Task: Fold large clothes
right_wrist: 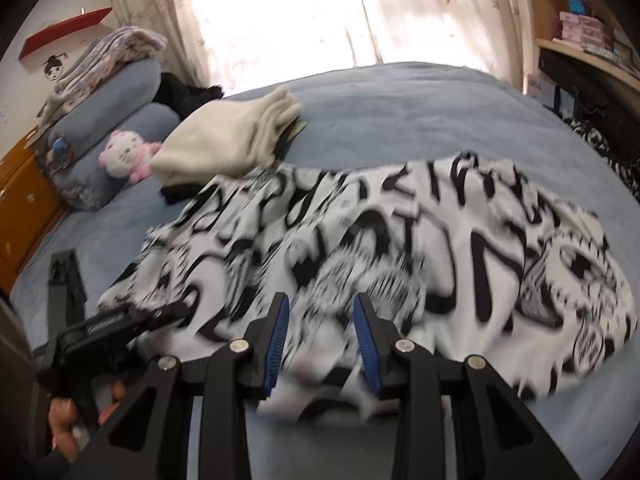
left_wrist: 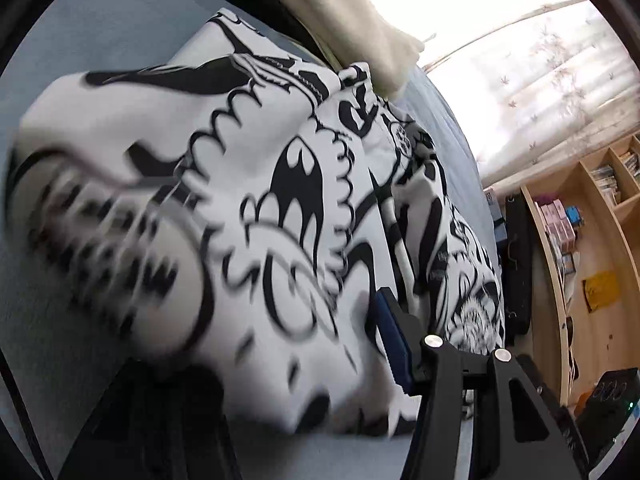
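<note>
1. A big white shirt [right_wrist: 360,248] with black cartoon prints lies spread on a blue bed [right_wrist: 400,120]. In the right wrist view it fills the middle of the frame, from the lower left to the right edge.
2. The right gripper [right_wrist: 322,340] is at the bottom middle of that view. Its 2 blue pads [right_wrist: 280,336] stand a little apart, with the near edge of the shirt bunched between them. The picture is blurry, so you cannot tell if the pads press on the cloth.
3. The left gripper [right_wrist: 120,320] shows at the lower left of the right wrist view, held by a hand [right_wrist: 68,420]. Its tip is at the left edge of the shirt.
4. In the left wrist view only 1 blue pad [left_wrist: 394,344] shows, at the bottom right, up against the shirt [left_wrist: 240,200]. The other side is hidden by cloth, so you cannot tell how wide it is or if it grips.
5. A folded cream cloth [right_wrist: 232,140] lies on the bed just past the shirt, at the upper left.
6. 2 blue pillows [right_wrist: 116,120] are stacked at the left, with a folded blanket [right_wrist: 112,56] on top. A pink and white plush toy [right_wrist: 124,156] leans on the lower pillow.
7. A red shelf [right_wrist: 64,36] hangs on the wall at the top left.
8. Thin curtains [right_wrist: 320,8] with a leaf print glow bright behind the bed.
9. Wooden shelves [left_wrist: 592,208] with small boxes stand at the right.
</note>
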Demonstrator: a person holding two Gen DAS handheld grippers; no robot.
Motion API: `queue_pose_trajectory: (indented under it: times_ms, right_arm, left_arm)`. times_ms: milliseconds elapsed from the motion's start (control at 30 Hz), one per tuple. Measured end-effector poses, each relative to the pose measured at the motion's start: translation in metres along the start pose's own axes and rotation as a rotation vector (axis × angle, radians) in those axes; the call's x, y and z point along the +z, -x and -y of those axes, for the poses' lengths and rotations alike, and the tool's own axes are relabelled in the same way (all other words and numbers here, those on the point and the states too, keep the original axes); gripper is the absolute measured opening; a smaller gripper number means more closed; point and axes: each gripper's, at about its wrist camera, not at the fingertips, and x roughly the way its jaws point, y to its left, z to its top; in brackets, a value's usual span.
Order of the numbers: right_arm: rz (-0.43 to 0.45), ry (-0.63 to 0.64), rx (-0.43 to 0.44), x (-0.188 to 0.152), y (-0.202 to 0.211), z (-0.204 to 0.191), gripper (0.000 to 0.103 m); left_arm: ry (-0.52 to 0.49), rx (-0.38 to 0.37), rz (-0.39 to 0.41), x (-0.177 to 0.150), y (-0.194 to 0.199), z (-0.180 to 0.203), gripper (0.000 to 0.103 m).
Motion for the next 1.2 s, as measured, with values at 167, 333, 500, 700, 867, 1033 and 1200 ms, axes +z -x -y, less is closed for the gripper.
queue_pose_trajectory:
  times_ms: [167, 333, 500, 700, 867, 1033, 1200]
  right_arm:
    - [0.018, 0.024, -0.047, 0.024, -0.033, 0.011, 0.019]
    - [-0.051, 0.035, -0.056, 0.026, -0.074, 0.022, 0.012]
    - [-0.116, 0.026, -0.025, 0.007, -0.088, 0.028, 0.012]
    - [-0.133, -0.056, 0.074, -0.008, -0.074, 0.044, 0.012]
    - [-0.166, -0.159, 0.198, -0.026, -0.056, 0.066, 0.012]
    - [-0.190, -0.247, 0.294, -0.044, -0.021, 0.097, 0.012]
    - [-0.107, -0.394, 0.200, -0.061, 0.039, 0.169, 0.012]
  left_arm:
    - [-0.026, 0.055, 0.075, 0.005, -0.001, 0.009, 0.030]
    - [-0.172, 0.143, 0.180, -0.001, 0.011, 0.040, 0.018]
    - [-0.394, 0.209, 0.287, -0.007, 0.029, 0.102, 0.014]
    - [-0.550, 0.208, 0.339, -0.017, 0.029, 0.180, 0.014]
    - [-0.677, 0.190, 0.355, -0.041, 0.015, 0.244, 0.014]
    - [-0.840, 0.144, 0.320, -0.078, -0.010, 0.310, 0.014]
    - [-0.966, 0.076, 0.237, -0.122, -0.049, 0.364, 0.014]
